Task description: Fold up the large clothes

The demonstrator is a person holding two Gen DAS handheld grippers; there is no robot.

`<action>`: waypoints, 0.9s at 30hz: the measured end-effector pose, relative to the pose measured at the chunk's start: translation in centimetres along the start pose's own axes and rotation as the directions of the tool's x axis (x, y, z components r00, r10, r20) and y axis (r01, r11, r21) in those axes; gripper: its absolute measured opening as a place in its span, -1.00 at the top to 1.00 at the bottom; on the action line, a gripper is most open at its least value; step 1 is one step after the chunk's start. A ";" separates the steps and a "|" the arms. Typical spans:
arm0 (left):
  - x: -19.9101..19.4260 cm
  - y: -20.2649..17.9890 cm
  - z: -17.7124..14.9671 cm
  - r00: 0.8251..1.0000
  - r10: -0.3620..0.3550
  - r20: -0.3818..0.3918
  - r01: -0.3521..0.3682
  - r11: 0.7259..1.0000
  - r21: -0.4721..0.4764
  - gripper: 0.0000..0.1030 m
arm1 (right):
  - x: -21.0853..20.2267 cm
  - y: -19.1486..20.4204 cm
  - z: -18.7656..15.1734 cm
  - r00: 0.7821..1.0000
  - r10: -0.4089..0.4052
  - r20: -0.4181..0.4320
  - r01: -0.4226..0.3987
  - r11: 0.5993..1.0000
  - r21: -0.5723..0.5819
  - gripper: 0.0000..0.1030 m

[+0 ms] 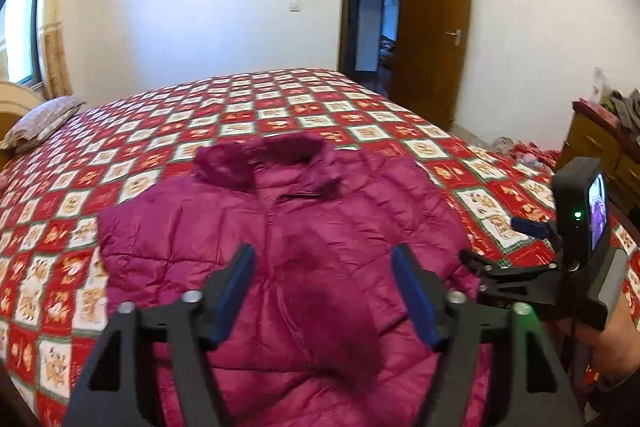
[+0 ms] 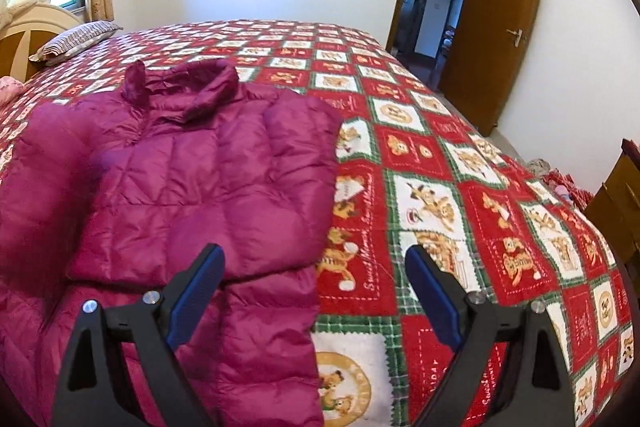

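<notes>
A magenta quilted puffer jacket (image 1: 288, 251) lies front up on the bed, collar toward the far side, both sleeves folded in over the chest. It also shows in the right wrist view (image 2: 180, 187). My left gripper (image 1: 324, 259) is open and empty, held above the jacket's middle. My right gripper (image 2: 314, 263) is open and empty, above the jacket's right edge near the hem. The right gripper's body (image 1: 576, 247) shows at the right of the left wrist view.
The jacket lies on a red, white and green patchwork bedspread (image 2: 440, 187). A striped pillow (image 2: 76, 41) and a headboard (image 2: 24, 39) stand at the far left. An open wooden door (image 2: 496, 27) and a wooden dresser (image 1: 600, 151) are to the right.
</notes>
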State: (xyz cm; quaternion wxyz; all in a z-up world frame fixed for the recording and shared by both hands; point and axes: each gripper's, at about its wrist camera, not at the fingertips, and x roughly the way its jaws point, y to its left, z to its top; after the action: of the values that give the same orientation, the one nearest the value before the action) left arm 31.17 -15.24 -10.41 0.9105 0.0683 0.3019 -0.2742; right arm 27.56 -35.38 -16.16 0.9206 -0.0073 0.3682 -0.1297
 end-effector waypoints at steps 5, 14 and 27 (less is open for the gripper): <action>0.2 -0.7 0.1 1.000 -0.015 -0.004 0.015 1.000 0.024 -0.83 | 0.5 -0.2 -0.2 1.000 -0.002 -0.017 0.002 1.000 -0.004 -0.81; -1.0 6.8 -1.0 0.985 0.173 0.012 -0.172 0.983 -0.064 -0.84 | -2.2 1.3 2.1 0.991 0.129 0.021 -0.130 0.990 0.047 -0.81; -0.5 16.8 -8.0 0.947 0.292 -0.133 -0.318 0.911 -0.261 -0.84 | 0.6 7.5 1.9 0.956 0.253 -0.148 -0.258 0.966 -0.019 0.80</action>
State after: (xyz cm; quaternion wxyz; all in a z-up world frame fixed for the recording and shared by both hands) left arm 35.82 1.41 -17.27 0.9278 -0.0022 0.3643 -0.0797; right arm 31.05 -28.43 -16.02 0.9004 0.0321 0.4340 -0.0026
